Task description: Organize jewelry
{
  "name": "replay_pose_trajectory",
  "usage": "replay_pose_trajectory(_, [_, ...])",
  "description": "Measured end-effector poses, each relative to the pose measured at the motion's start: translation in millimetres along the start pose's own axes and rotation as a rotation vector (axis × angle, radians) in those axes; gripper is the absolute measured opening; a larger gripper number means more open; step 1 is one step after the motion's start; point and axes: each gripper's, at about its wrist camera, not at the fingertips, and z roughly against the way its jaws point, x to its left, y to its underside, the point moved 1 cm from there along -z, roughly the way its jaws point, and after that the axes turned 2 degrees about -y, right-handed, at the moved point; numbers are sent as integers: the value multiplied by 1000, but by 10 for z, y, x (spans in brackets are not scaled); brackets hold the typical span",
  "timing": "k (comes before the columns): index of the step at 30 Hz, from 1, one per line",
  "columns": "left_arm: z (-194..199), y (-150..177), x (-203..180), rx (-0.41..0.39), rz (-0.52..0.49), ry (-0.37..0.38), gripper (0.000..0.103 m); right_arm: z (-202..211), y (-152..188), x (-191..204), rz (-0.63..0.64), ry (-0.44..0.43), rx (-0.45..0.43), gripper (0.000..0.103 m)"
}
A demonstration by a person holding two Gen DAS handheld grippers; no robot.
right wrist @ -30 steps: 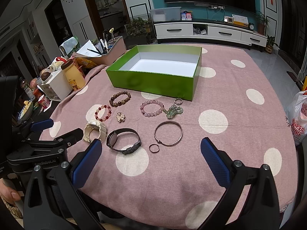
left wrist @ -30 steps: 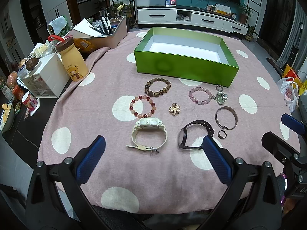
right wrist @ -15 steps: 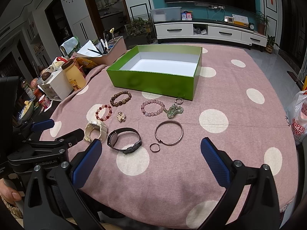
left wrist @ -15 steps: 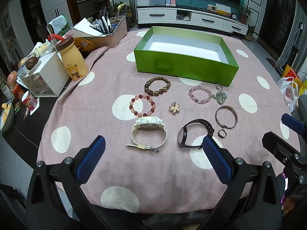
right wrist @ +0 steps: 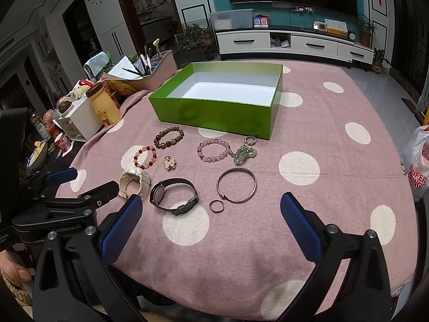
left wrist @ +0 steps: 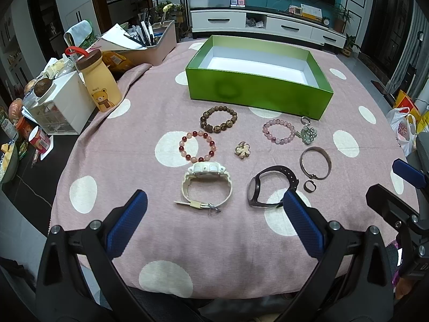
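Observation:
Several pieces of jewelry lie on a pink polka-dot tablecloth (left wrist: 150, 107) in front of an empty green box (left wrist: 257, 94) (right wrist: 214, 112): a white watch (left wrist: 205, 185) (right wrist: 133, 181), a black watch (left wrist: 270, 185) (right wrist: 174, 194), a metal bangle (left wrist: 315, 162) (right wrist: 236, 185), a small ring (left wrist: 309, 186) (right wrist: 217, 206), a brown bead bracelet (left wrist: 218, 119), a red-pink bead bracelet (left wrist: 197, 146), a pink bead bracelet (left wrist: 278, 131), a flower brooch (left wrist: 242, 150) and a green charm (left wrist: 308, 134). My left gripper (left wrist: 214, 222) is open, just short of the white watch. My right gripper (right wrist: 210, 224) is open, near the ring.
A yellow bear bottle (left wrist: 99, 83), a white drawer unit (left wrist: 59, 107) and a tray of pens and papers (left wrist: 144, 45) crowd the table's far left. A plastic bag (right wrist: 417, 166) hangs off the right edge. The table's front edge runs just under both grippers.
Both grippers have edged slightly forward toward the jewelry; nothing has been taken hold of or moved.

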Motion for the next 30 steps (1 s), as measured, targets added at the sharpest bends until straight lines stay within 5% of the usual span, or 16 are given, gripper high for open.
replay_pose_trajectory(9, [-63, 43, 31, 10, 33, 43, 101, -13, 8, 2, -10, -7, -2, 102])
replay_pose_trajectory(23, [-477, 80, 762, 69, 239, 35, 101, -347, 150, -506, -119, 13, 18, 101])
replay_pose_trajectory(30, [-726, 77, 664, 104, 191, 23, 80, -555, 190, -547, -104, -6, 51, 82])
